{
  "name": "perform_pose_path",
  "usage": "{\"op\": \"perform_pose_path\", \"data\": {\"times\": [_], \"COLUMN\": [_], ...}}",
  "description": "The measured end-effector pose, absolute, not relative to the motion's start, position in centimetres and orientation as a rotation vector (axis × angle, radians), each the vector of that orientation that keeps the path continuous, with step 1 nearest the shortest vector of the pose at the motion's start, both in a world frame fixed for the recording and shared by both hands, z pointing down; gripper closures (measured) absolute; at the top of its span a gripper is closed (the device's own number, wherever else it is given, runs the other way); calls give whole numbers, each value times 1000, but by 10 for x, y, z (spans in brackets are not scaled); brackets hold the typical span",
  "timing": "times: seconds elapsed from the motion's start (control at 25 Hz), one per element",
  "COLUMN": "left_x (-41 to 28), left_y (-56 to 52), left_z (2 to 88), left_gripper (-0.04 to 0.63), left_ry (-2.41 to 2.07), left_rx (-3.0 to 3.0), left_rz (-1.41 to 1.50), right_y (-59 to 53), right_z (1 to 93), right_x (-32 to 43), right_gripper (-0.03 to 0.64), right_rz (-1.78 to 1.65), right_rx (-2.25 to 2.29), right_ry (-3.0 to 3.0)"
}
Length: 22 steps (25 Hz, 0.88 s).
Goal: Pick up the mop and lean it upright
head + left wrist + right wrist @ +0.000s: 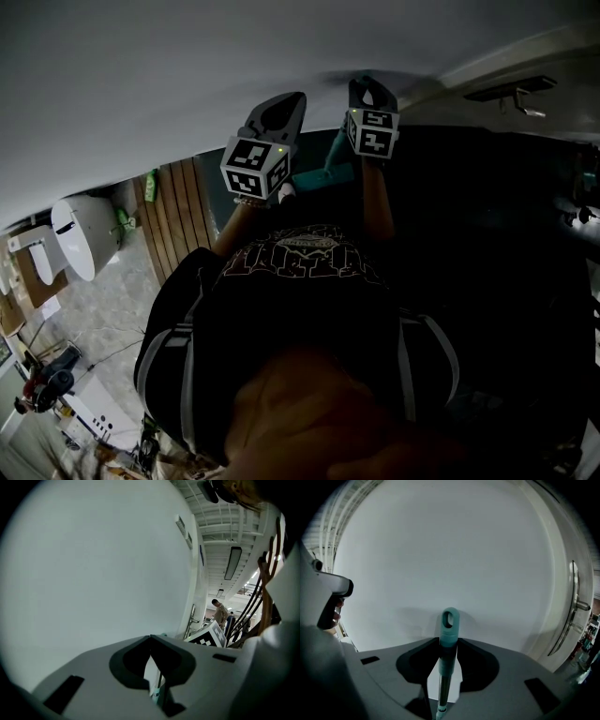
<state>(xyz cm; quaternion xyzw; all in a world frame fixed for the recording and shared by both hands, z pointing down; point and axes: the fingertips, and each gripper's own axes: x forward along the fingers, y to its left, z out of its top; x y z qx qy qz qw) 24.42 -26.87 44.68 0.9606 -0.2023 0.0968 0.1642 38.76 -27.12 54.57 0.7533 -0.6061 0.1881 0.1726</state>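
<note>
A bare white wall (187, 66) fills almost everything in front of me, and in the head view a strip of wooden floor (173, 211) runs at 9 o'clock. The mop handle (449, 620) stands upright with its teal hanging loop near the wall, but I cannot tell if it touches. It passes through my right gripper (450, 644), whose fingers are apart: I see light on both sides of the shaft, so they do not clamp it. The fingers of my left gripper (151, 645) are also apart, and the thin shaft shows in their gap, close to the right finger. In the head view a teal part (323, 175) lies below both grippers; I take it for the mop's foot. I judge the leaning as nearly done. The danger now is in pulling away: if one finger catches the shaft, the top can slide sideways on this smooth wall and the mop falls. The foot could also slip out on the floor. Room is good toward 9 and 12 o'clock, where the wall is bare. At 3 o'clock in the right gripper view stands a door with a lever (576, 604), so I should keep the handle away from that edge and draw both grippers straight back.
</note>
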Motion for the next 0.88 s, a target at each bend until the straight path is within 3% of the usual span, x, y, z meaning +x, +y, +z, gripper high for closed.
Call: {"op": "perform_pose_path", "data": {"times": [0.88], "left_x": [241], "left_y": [-210], "left_z": [445], "left_gripper": [549], "left_ry": [-646], "left_rx": [2733], "left_rz": [278], "right_y": [-203], "right_z": [529], "right_x": [370], "right_gripper": [497], "right_rz": [509], "right_rx": [2141], "right_ry": [-1873]}}
